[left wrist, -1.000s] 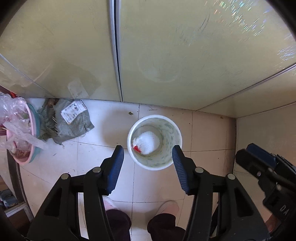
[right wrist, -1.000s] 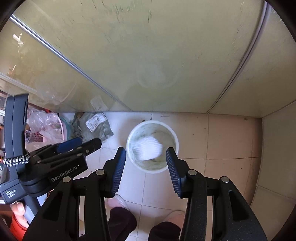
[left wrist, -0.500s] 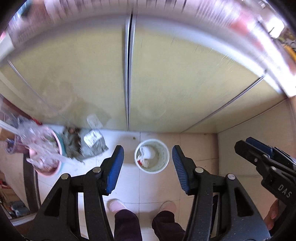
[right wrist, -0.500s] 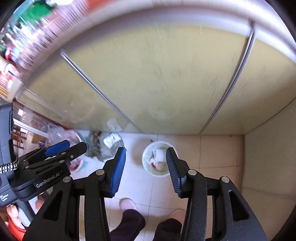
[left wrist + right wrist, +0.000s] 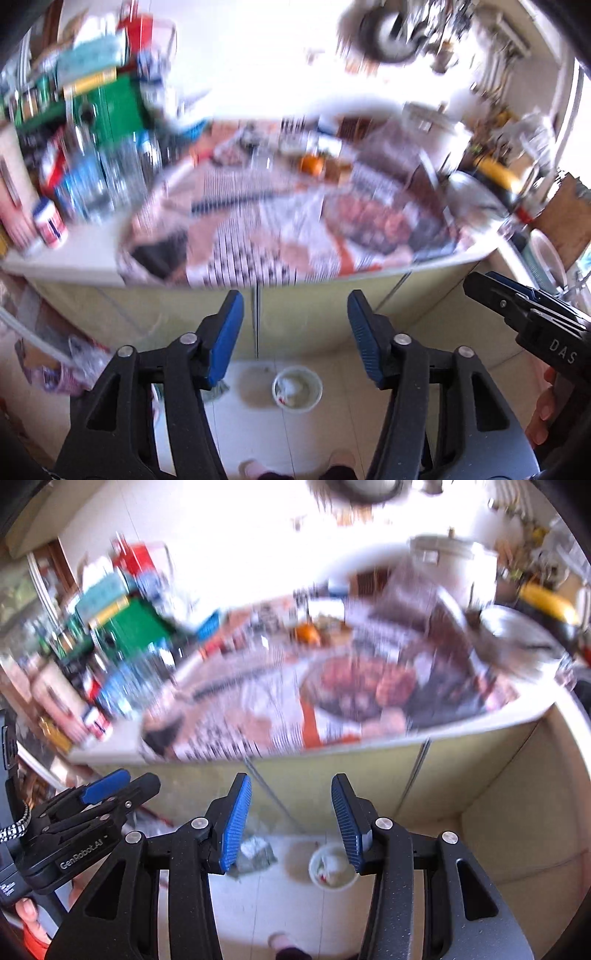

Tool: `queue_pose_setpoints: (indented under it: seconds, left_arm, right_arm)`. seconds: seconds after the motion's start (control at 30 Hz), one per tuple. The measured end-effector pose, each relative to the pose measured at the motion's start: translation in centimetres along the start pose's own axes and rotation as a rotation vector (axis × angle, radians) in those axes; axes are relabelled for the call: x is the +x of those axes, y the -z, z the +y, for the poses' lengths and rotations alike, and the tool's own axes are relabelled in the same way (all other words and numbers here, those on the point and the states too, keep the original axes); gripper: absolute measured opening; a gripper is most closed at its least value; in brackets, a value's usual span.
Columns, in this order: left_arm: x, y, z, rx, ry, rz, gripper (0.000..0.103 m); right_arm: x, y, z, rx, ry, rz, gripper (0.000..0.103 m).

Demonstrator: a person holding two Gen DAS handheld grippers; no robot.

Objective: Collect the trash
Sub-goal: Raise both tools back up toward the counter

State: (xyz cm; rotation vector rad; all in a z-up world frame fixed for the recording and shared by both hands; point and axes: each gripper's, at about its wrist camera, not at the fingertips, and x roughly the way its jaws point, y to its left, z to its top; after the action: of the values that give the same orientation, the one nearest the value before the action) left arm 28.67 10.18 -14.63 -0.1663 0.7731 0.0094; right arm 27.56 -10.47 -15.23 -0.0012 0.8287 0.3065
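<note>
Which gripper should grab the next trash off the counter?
Probably either: the left gripper and right gripper are both empty and face the cluttered counter. The blur hides which is nearer.

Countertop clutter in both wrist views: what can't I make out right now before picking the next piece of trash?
- Countertop items: smeared by motion blur in both views; the printed sheets are unreadable.
- White bucket on the floor: too small to identify its contents; in the right view the right tool's finger overlaps its rim.
- Grey bag: partly behind a tool finger.
</note>
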Motion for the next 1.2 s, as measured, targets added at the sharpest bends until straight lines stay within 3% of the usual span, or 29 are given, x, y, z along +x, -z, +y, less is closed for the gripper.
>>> queue_pose_setpoints:
  seconds: [0.13, 0.3, 0.43, 0.5, 0.73, 1.03, 1.2]
  left_arm:
    - [-4.3, -2.5, 0.0, 0.03, 0.028, -0.086, 0.064]
    - [-7.2, -4.3, 0.1, 0.045, 0.033, -0.165, 0.073]
    - [-7.9, -5.8, 0.1, 0.039, 0.029, -0.196, 0.092]
    - [-7.8, -6.5, 0.0, 0.044, 0.024, -0.203, 0.092]
    - [-3.9, -9.8, -0.9, 0.014, -0.028, -0.208, 0.093]
    - [3.0, -16.8, -2.3, -0.081, -0.122, -0.193, 0.094]
    - [6.3, -18.9, -2.5, -0.151, -0.163, -0.183, 0.094]
  right_arm:
    - [-3.4, -1.6, 1.9, 0.001, 0.04, -0.096, 0.043]
    - [-6.6, -3.0, 2.5, 0.001, 0.081, -0.183, 0.057]
    - [-7.5, -4.4, 2.3, 0.001, 0.105, -0.212, 0.071]
    - [-7.5, -5.0, 1.9, 0.006, 0.111, -0.225, 0.079]
    - [-5.0, -8.2, -0.4, -0.018, 0.075, -0.242, 0.083]
    - [0.9, -15.5, -3.9, -0.135, -0.015, -0.178, 0.083]
    - [4.1, -18.6, -5.3, -0.198, -0.064, -0.142, 0.083]
